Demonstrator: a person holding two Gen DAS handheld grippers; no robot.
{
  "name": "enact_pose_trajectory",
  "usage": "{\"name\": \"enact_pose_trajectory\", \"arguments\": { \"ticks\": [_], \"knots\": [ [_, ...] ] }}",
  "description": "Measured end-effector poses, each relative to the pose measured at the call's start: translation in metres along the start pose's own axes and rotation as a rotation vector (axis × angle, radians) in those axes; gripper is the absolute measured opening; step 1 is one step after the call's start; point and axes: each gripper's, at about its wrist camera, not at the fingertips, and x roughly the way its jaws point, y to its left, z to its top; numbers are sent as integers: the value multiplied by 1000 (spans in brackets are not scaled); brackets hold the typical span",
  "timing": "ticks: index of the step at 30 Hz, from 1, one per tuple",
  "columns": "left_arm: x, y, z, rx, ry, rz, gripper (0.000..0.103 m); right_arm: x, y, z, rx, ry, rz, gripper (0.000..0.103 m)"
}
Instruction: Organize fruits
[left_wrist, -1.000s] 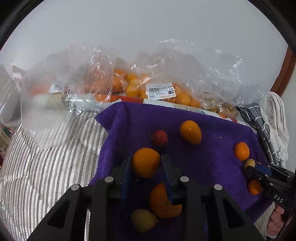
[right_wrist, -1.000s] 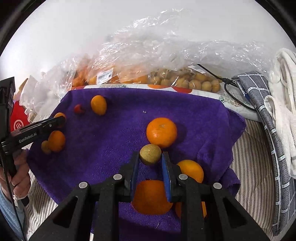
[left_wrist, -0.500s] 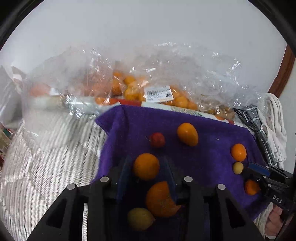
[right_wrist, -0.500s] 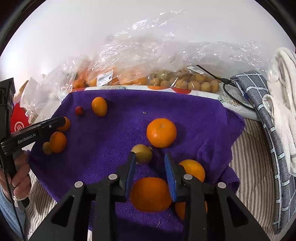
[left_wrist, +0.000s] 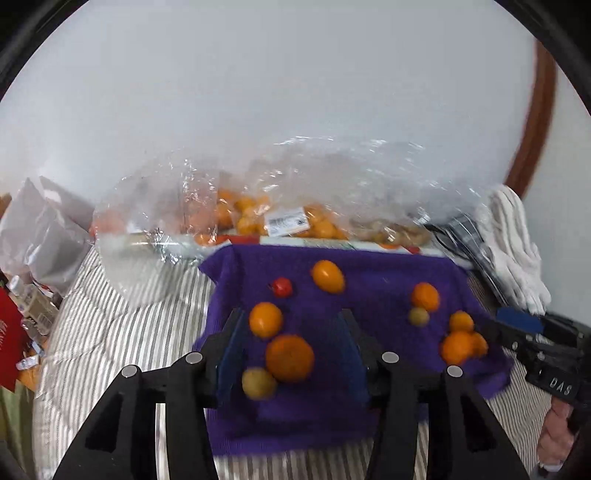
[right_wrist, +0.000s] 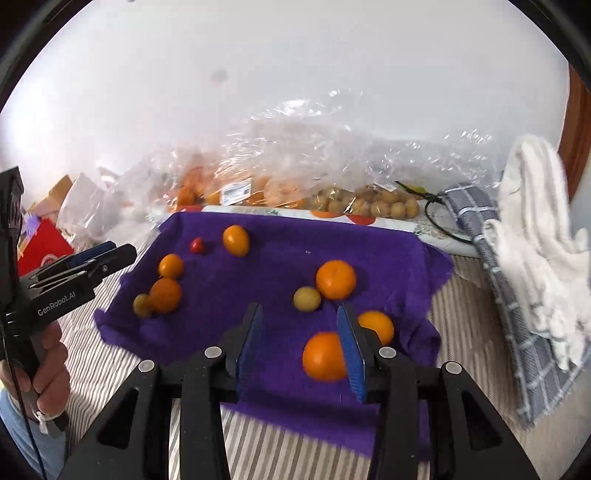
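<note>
Purple towel (right_wrist: 280, 280) on the striped bed is soft and lumpy, so I'd guess the loose fruit rolls off an edge if it gets bumped, like the orange (right_wrist: 322, 356) at lower centre or the yellow-green fruit (right_wrist: 306, 299) mid-frame. Both grippers tilt downward above it: left gripper (left_wrist: 291, 354) and right gripper (right_wrist: 300, 347) just opened their fingers, gripping nothing.

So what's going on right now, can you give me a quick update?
Left gripper and right gripper open, jaws just been widening, nothing held. Fruits in two clusters on purple towel. Nothing in the way.
</note>
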Motion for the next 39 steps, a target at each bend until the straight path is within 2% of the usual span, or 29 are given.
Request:
{"name": "enact_pose_trajectory", "arguments": {
  "ticks": [4, 7, 11, 13, 14, 15, 20, 24, 31, 39],
  "knots": [
    [-40, -12, -15, 37, -19, 17, 56, -31, 2, -14, 39, -5, 2, 50],
    [-62, -17, -24, 50, -13, 42, 56, -53, 2, -24, 61, 29, -41, 51],
    [-97, -18, -35, 46, -36, 40, 58, -84, 6, -40, 68, 22, -45, 51],
    [-116, -19, -39, 44, -44, 31, 65, -99, 9, -48, 67, 4, -61, 60],
    [-124, -19, -41, 43, -52, 31, 71, -107, 11, -52, 66, -7, -70, 71],
    [-136, -19, -44, 43, -66, 32, 72, -116, 13, -57, 60, -26, -82, 78],
    [-178, -22, -57, 55, -115, 31, 76, -159, 25, -76, 9, -121, -179, 87],
    [-201, -26, -64, 49, -151, 45, 79, -188, 28, -87, 20, -174, -186, 98],
    [-226, -41, -78, 68, -198, 72, 89, -213, 31, -108, 29, -185, -204, 98],
    [-234, -50, -87, 77, -202, 76, 89, -227, 29, -123, 63, -198, -199, 99]
  ]
}}
